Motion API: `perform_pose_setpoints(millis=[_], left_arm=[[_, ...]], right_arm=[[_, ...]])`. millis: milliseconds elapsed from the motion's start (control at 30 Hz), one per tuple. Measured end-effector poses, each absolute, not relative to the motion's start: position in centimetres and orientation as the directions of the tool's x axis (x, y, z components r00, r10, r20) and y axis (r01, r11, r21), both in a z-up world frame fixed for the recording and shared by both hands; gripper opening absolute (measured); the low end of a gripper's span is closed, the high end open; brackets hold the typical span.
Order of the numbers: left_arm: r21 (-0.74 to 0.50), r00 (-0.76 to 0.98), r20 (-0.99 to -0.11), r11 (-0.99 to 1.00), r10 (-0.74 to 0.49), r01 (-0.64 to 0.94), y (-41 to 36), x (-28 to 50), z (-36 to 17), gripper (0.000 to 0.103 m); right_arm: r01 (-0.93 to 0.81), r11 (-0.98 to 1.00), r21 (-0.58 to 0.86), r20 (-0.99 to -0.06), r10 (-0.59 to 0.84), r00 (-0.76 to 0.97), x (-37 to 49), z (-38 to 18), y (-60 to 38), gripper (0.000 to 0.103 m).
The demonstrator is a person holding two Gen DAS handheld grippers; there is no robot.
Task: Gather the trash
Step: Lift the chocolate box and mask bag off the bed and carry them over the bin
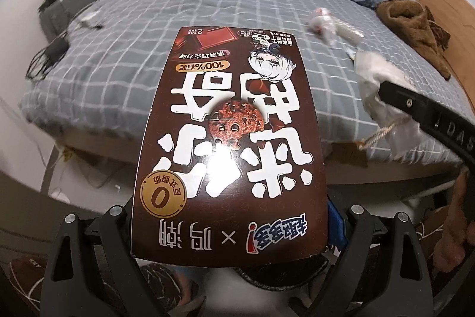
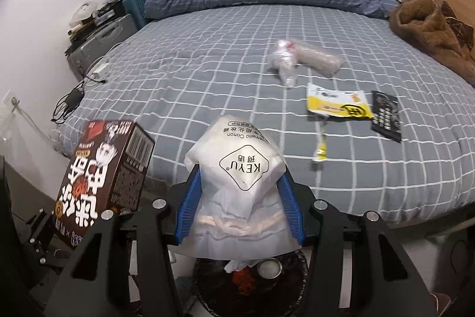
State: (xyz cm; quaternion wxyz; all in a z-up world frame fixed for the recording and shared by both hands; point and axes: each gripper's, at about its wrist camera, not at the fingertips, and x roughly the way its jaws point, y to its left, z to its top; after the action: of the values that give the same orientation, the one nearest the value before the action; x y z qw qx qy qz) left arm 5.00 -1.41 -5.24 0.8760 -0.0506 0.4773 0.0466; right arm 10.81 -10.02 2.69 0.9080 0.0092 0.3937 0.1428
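The left hand-held gripper (image 1: 230, 228) clamped a brown cookie box (image 1: 228, 121); the right hand-held gripper (image 2: 237, 207) pinched a white cotton-pad bag (image 2: 237, 177) above the trash bin (image 2: 249, 287). Wrappers (image 2: 338, 104) remained on the bed (image 2: 207, 73).

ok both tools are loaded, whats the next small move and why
Probably open the right tool and let the white cosmetic cotton bag drop: the black-lined trash bin sits right below it, already holding rubbish. The left tool can follow with the brown cookie box.
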Motion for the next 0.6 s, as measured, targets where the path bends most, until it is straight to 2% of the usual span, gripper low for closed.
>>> perform_pose_setpoints(millis=[300,400,600], left_arm=[[-0.087,0.504,-0.864,0.981,0.012,-0.173,0.9,6.2,-6.2,0.088],[-0.078,0.506,-0.863,0.985,0.011,-0.153,1.1,6.9,-6.5,0.088],[-0.121,0.497,-0.865,0.99,-0.067,-0.077,-0.1,9.3,-7.1,0.088]], right_arm=[[-0.293,0.951,0.099,-0.723,0.271,0.635,10.4,2.6,-6.1,0.049],[-0.282,0.958,0.058,-0.726,0.234,0.647,9.5,2.7,-5.4,0.049],[-0.237,0.972,-0.002,-0.756,0.154,0.637,7.9,1.6,-6.3,0.049]])
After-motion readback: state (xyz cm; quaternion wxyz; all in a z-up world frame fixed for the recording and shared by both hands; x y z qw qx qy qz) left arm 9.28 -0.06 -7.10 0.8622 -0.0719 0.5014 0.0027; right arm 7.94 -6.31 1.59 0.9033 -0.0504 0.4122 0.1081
